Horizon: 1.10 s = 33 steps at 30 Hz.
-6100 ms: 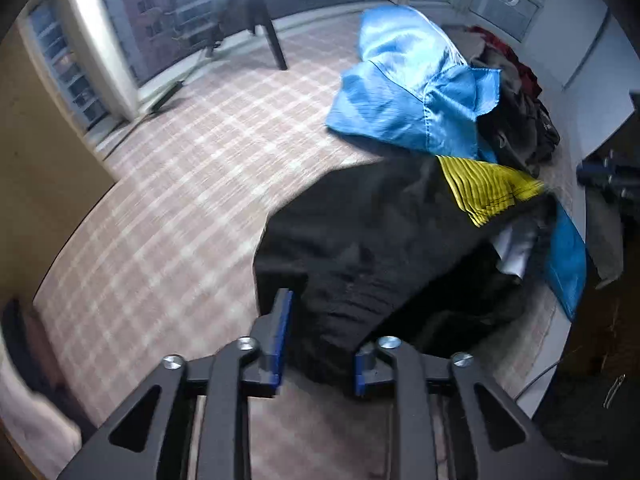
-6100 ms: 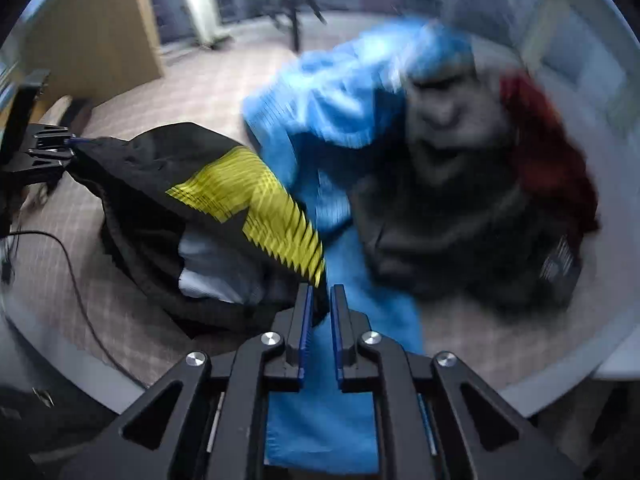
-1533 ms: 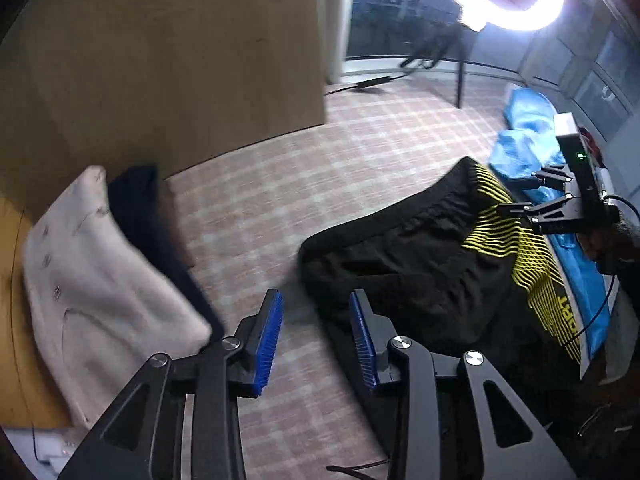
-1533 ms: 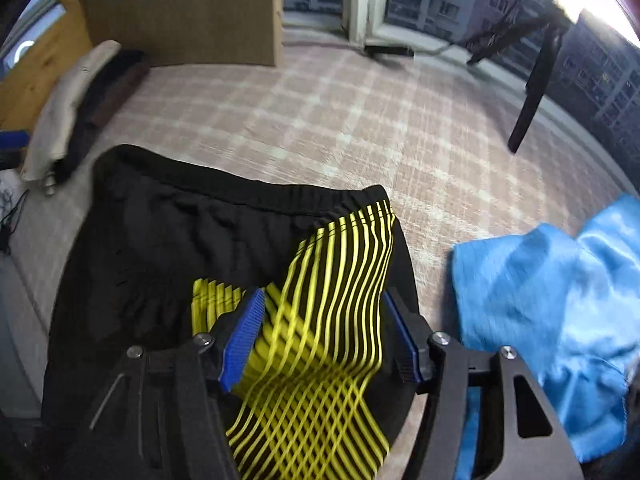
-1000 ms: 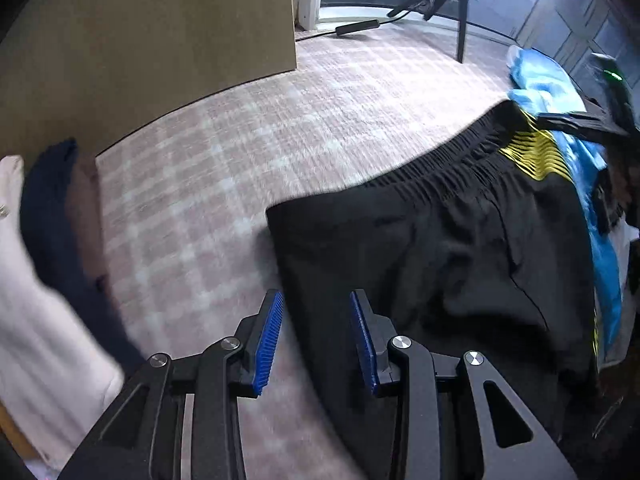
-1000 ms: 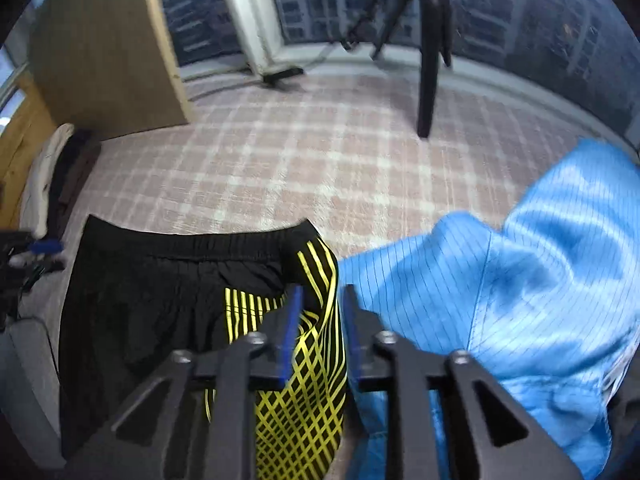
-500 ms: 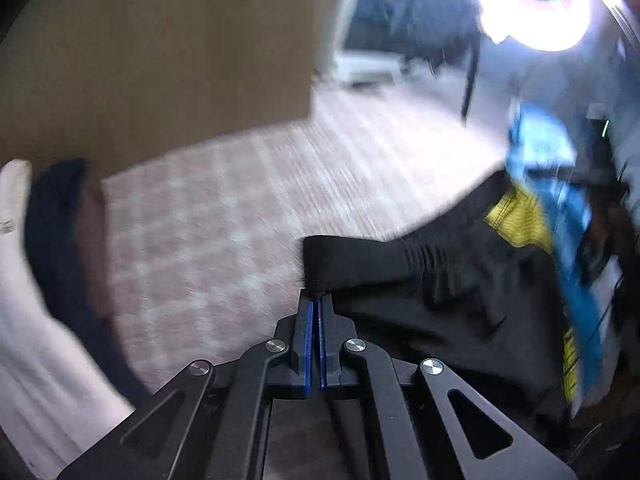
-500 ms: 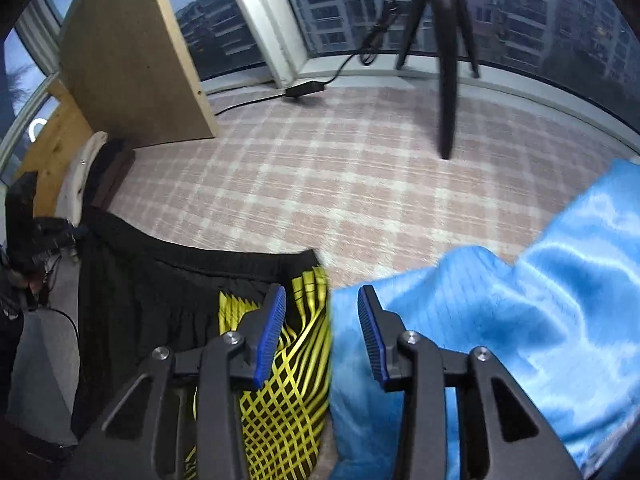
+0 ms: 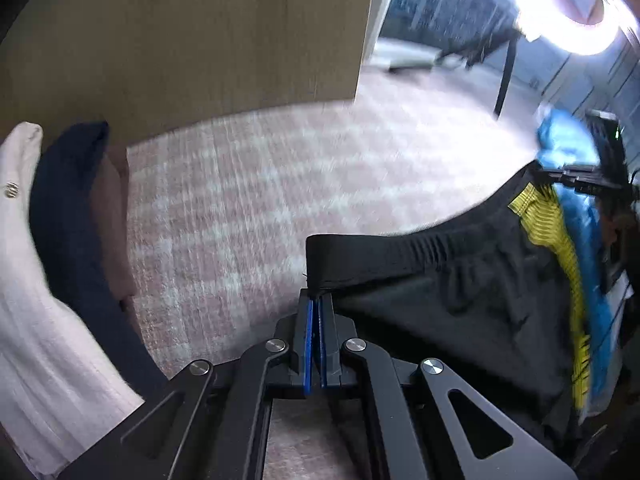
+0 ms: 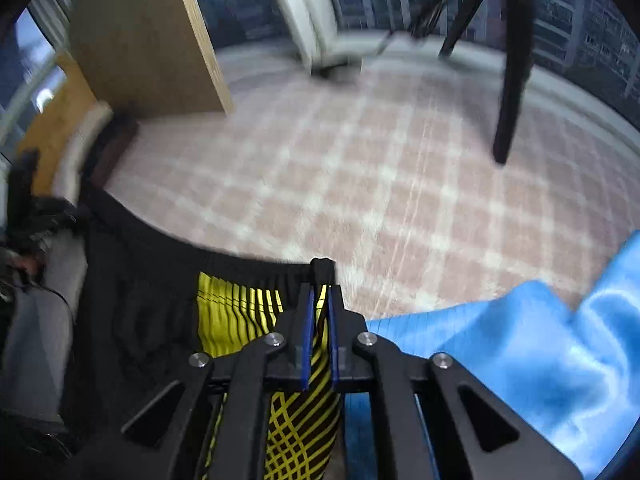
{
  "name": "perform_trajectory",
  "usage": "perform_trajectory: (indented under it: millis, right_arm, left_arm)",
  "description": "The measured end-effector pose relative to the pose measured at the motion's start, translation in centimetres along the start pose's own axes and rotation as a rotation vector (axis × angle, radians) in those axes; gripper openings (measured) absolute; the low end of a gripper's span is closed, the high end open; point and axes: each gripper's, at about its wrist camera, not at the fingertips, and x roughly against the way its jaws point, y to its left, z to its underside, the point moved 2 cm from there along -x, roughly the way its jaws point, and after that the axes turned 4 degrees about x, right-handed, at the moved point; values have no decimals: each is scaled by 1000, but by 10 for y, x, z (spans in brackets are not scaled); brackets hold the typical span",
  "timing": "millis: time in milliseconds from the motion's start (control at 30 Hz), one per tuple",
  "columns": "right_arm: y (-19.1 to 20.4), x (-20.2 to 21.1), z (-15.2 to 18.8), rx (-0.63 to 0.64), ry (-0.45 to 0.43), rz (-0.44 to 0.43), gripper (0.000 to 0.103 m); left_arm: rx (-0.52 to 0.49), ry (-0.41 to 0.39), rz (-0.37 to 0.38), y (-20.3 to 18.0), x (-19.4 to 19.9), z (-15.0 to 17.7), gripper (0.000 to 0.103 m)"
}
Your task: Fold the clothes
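Observation:
Black shorts (image 9: 460, 280) with yellow-striped side panels (image 9: 560, 248) hang stretched between my two grippers above the checked surface. My left gripper (image 9: 315, 300) is shut on the left end of the elastic waistband (image 9: 360, 256). My right gripper (image 10: 319, 292) is shut on the other waistband corner, beside the yellow panel (image 10: 232, 308). The right gripper also shows at the far right of the left wrist view (image 9: 576, 176). The shorts (image 10: 140, 300) sag below the taut waistband.
A blue satin garment (image 10: 540, 340) lies at the right, also in the left wrist view (image 9: 568, 144). White (image 9: 24, 280) and navy (image 9: 68, 220) folded clothes lie at the left by a wooden panel (image 9: 200, 40). A tripod leg (image 10: 512, 80) stands on the checked surface (image 10: 380, 180).
Both grippers, open over the flat shorts a second ago, have shut on the two waistband corners. The waistband is lifted and pulled taut between them.

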Motion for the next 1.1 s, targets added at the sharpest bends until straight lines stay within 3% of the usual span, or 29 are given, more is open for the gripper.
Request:
perform_trajectory:
  millis: [67, 133, 267, 400, 433, 567, 600, 633, 700, 833, 1100]
  right_arm:
    - [-13, 7, -3, -50, -32, 29, 6]
    - [-17, -5, -3, -34, 29, 76, 7]
    - [-19, -19, 6, -33, 90, 107, 11]
    - [-17, -18, 8, -48, 83, 64, 40]
    - [-17, -20, 8, -42, 87, 57, 40]
    - [-14, -36, 6, -22, 118, 44, 40]
    - [-14, -35, 5, -24, 107, 28, 33]
    - [-16, -35, 5, -34, 99, 14, 17]
    - [-18, -26, 7, -56, 78, -6, 9]
    - [-8, 15, 12, -60, -8, -56, 8]
    - [64, 153, 35, 8, -229, -116, 8]
  left_arm:
    - [-31, 27, 14, -7, -8, -3, 8]
    - [-35, 82, -12, -10, -22, -3, 11]
    - [-42, 96, -17, -16, -30, -3, 32]
    - [-46, 92, -5, -16, -35, -11, 34]
    - [-39, 95, 5, -16, -37, -14, 35]
    - [-52, 125, -13, -24, -59, -21, 32]
    - [-41, 114, -4, -23, -58, -22, 28]
    - [-30, 102, 5, -22, -56, -22, 15]
    - [6, 74, 25, -19, -49, -22, 8]
    - [-3, -29, 40, -21, -4, -11, 5]
    - [-119, -296, 39, -54, 171, 30, 5]
